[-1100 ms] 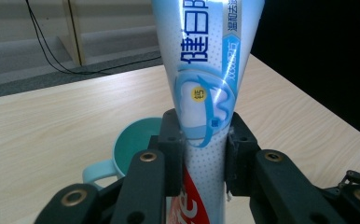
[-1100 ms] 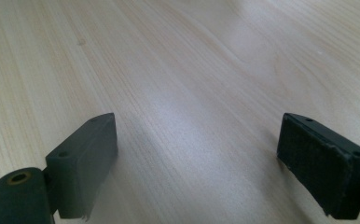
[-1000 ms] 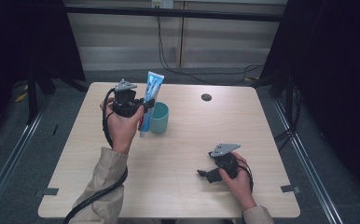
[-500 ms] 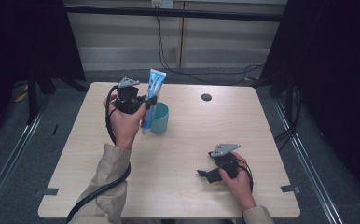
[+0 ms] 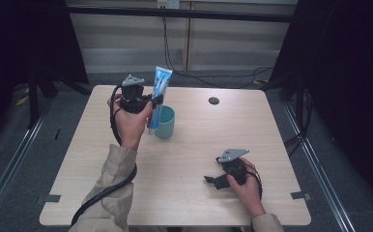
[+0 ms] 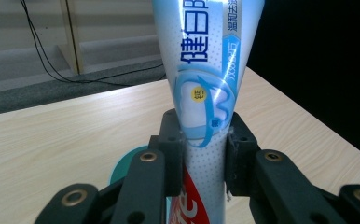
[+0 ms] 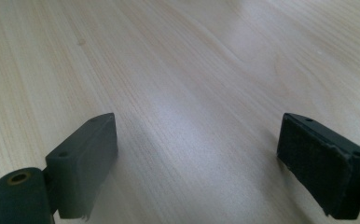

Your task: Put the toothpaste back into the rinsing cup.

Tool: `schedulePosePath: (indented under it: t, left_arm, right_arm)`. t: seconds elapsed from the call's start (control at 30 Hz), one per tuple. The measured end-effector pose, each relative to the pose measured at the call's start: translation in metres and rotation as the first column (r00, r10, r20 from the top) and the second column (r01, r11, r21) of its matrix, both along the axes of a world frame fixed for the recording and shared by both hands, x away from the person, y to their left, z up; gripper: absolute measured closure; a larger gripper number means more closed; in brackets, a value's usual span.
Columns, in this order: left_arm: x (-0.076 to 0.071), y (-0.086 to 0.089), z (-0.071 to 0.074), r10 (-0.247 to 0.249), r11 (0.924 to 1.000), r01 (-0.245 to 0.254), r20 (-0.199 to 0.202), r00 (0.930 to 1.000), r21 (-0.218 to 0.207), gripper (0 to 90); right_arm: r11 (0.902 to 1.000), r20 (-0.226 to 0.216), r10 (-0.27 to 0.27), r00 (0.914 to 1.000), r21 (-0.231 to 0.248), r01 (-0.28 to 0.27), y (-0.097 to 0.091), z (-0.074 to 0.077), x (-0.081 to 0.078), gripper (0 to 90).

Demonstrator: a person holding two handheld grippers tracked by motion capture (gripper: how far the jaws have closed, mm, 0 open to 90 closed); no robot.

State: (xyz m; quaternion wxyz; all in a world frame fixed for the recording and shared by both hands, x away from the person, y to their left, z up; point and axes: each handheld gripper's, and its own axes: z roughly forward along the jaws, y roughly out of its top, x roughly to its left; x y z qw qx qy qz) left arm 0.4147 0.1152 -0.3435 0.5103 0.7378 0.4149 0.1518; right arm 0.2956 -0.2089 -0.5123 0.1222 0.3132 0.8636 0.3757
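A blue and white toothpaste tube (image 5: 159, 94) stands upright in the air, its crimped end up, with my left gripper (image 5: 154, 102) shut on its middle. In the left gripper view the two black jaws press the tube (image 6: 206, 93) from both sides, and the left gripper (image 6: 205, 154) is above a teal cup (image 6: 122, 168). The cup (image 5: 166, 123) stands on the table just right of the tube's lower end. My right gripper (image 5: 212, 180) rests low on the table near the front right, open. In the right gripper view its jaws (image 7: 197, 163) stand wide apart over bare wood.
A small dark round cap or disc (image 5: 213, 100) lies at the back of the wooden table (image 5: 194, 145). A cable trails from the left gripper down past the sleeve. Dark curtains and floor rails flank the table.
The left hand has shifted slightly right with the tube, bringing it closer over the cup. The right hand has stayed where it was.
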Motion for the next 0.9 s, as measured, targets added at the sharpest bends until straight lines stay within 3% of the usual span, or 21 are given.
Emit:
schedulePosePath:
  t: [0.9]
  left_arm:
    - [0.015,-0.015,0.007,-0.013,0.9999,0.013,0.016,0.9998,0.002,73.1]
  right_arm:
    - [1.0000,0.001,0.000,1.0000,0.000,0.000,0.000,0.000,0.000,11.6]
